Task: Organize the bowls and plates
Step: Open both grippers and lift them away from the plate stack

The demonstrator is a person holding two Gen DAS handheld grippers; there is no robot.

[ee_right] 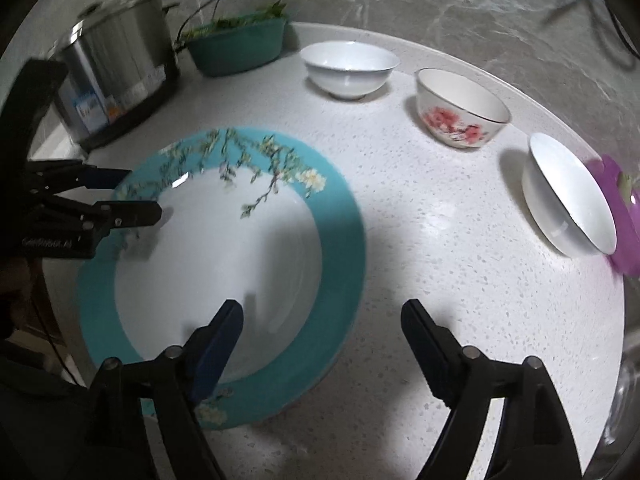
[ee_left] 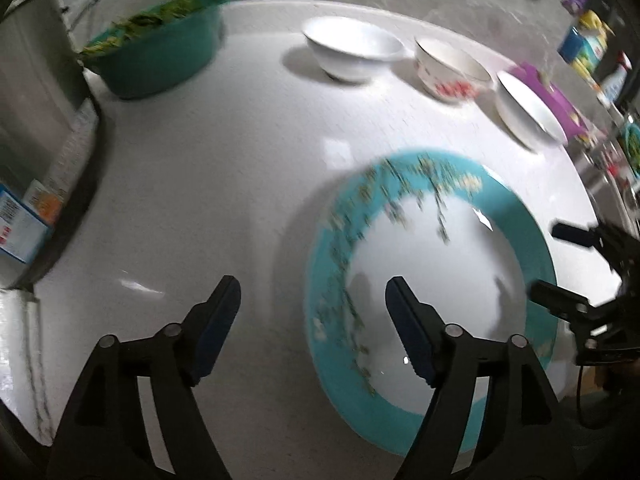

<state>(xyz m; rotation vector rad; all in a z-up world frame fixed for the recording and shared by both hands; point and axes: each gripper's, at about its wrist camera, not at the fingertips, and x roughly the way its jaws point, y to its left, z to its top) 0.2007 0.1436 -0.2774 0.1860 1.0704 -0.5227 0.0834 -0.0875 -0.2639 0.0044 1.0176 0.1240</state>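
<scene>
- The teal-rimmed plate [ee_right: 224,264], white in the middle with a flowering branch painted along its rim, lies flat on the white speckled desk [ee_right: 420,240], at the near edge between the two grippers.
- The left gripper [ee_left: 312,320] has its jaws released and spread wide: its right finger hangs over the plate's white centre and its left finger over bare desk, so the plate's left rim sits in the gap, touched by neither pad as far as can be seen.
- The right gripper [ee_right: 322,344] is likewise released, jaws wide apart; its left finger is above the plate's near inner edge, its right finger over the desk, the plate's right rim between them and ungripped.
- Readable writing: none. The steel pot [ee_right: 116,76] carries a blue and orange label too blurred to read, and white lettering on the left gripper's body, seen from the right wrist, is also illegible.
- Count: one plate; three bowls in a row behind it, well apart from it: a plain white bowl [ee_right: 348,68], a red-flowered bowl [ee_right: 460,108] and a second white bowl [ee_right: 568,196] beside a purple thing [ee_right: 618,216].
- One teal tub [ee_right: 240,46] of greens stands at the back, next to the pot.
</scene>
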